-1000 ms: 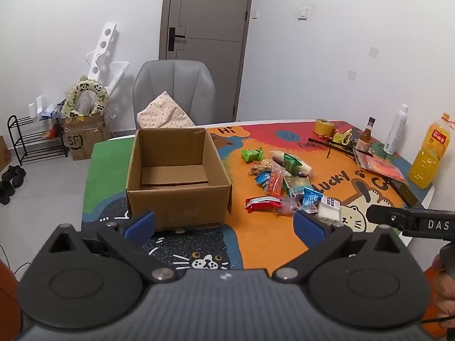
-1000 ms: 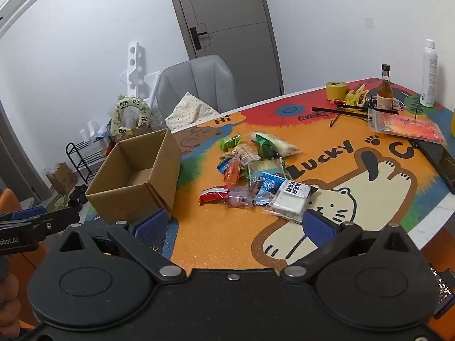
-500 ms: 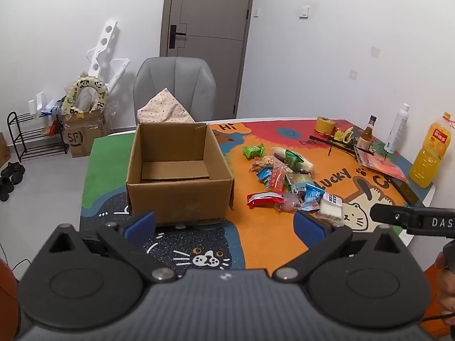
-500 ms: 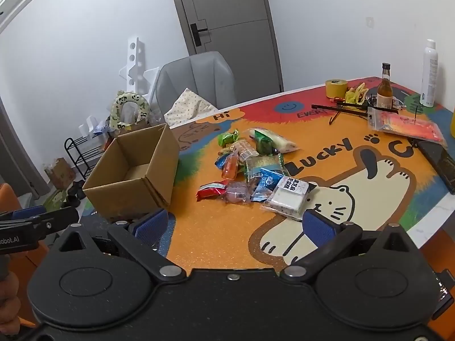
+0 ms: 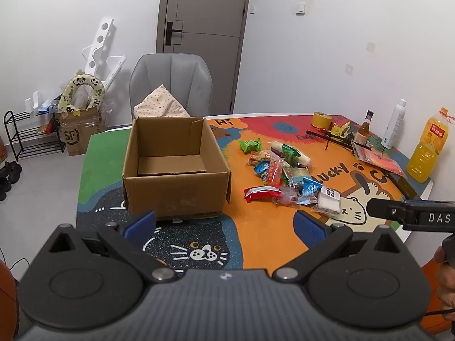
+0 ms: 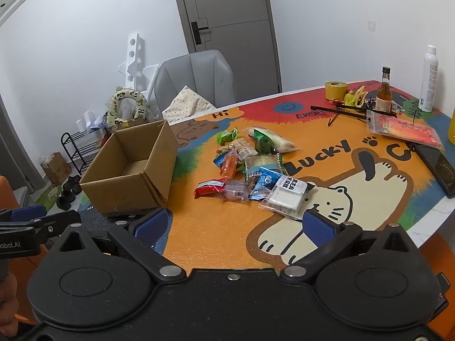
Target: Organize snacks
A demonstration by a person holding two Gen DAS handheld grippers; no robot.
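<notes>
An open, empty cardboard box (image 5: 173, 167) (image 6: 133, 167) stands on the left part of the colourful table mat. To its right lies a pile of several snack packets (image 5: 284, 176) (image 6: 250, 167), with a white block snack (image 5: 328, 201) (image 6: 288, 196) and a red packet (image 5: 260, 193) (image 6: 209, 187) nearest me. My left gripper (image 5: 224, 226) hangs open over the table's near edge, in front of the box. My right gripper (image 6: 233, 223) is open too, just short of the white snack, holding nothing.
At the far right of the table stand a tape roll (image 6: 336, 89), a brown bottle (image 6: 384, 92), a white spray can (image 6: 429, 79), an orange juice bottle (image 5: 426, 147) and a black phone (image 6: 438, 167). A grey chair (image 5: 170, 85) stands behind the table.
Both grippers have drawn back slightly from the table, so the box and the snacks sit a little farther off. Nothing on the table has moved.
</notes>
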